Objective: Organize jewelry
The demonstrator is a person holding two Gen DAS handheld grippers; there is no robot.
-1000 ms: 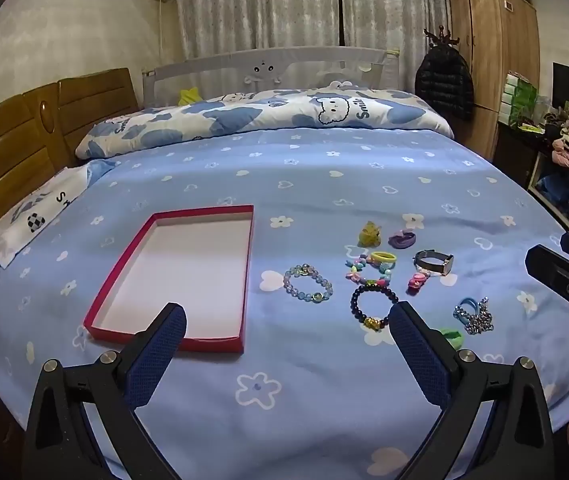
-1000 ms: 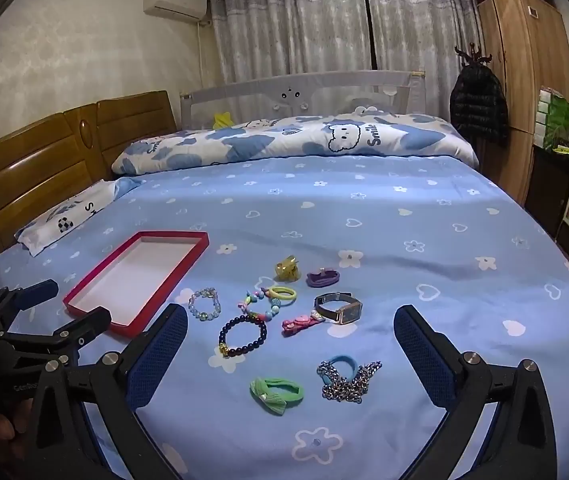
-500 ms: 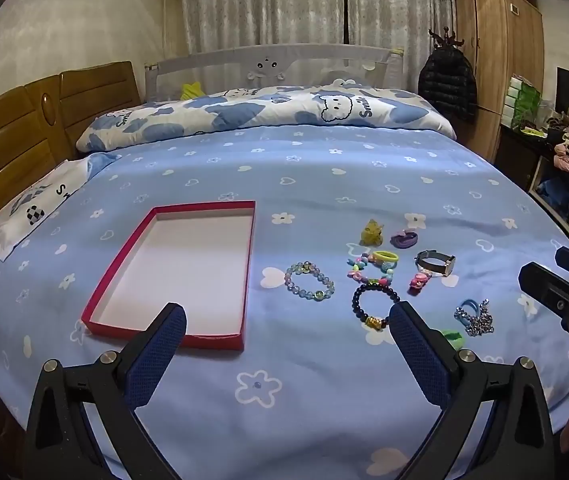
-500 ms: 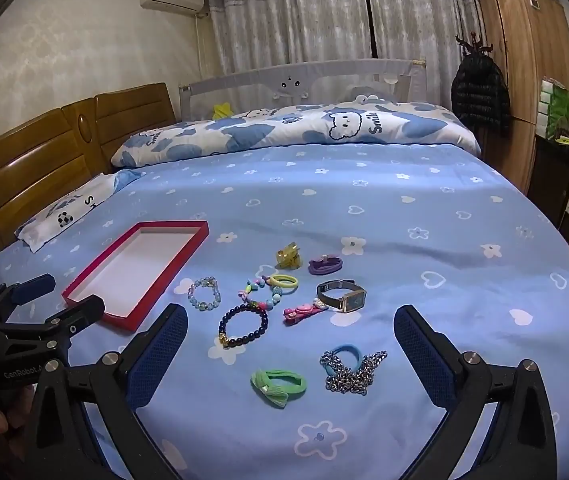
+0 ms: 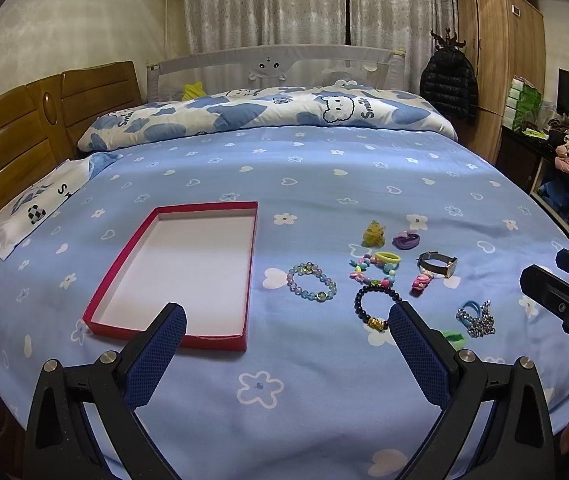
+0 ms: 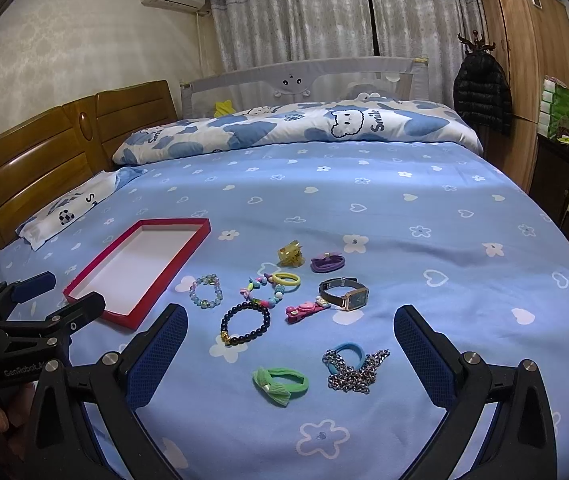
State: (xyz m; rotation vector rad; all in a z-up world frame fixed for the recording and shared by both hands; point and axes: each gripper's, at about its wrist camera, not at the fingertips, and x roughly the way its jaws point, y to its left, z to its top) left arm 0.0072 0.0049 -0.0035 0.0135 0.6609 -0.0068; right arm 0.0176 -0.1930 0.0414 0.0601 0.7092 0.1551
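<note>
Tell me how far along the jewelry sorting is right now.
Nothing is done yet: the red tray holds nothing. Nothing is in hand either; the left tongs and right tongs are both open above the bed. Everything remains, including the dark bead bracelet, watch, chain and green hair tie.

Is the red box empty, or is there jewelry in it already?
Empty. The red box shows only its bare white bottom, and every piece, like the black bead bracelet, lies outside it on the blue sheet.
</note>
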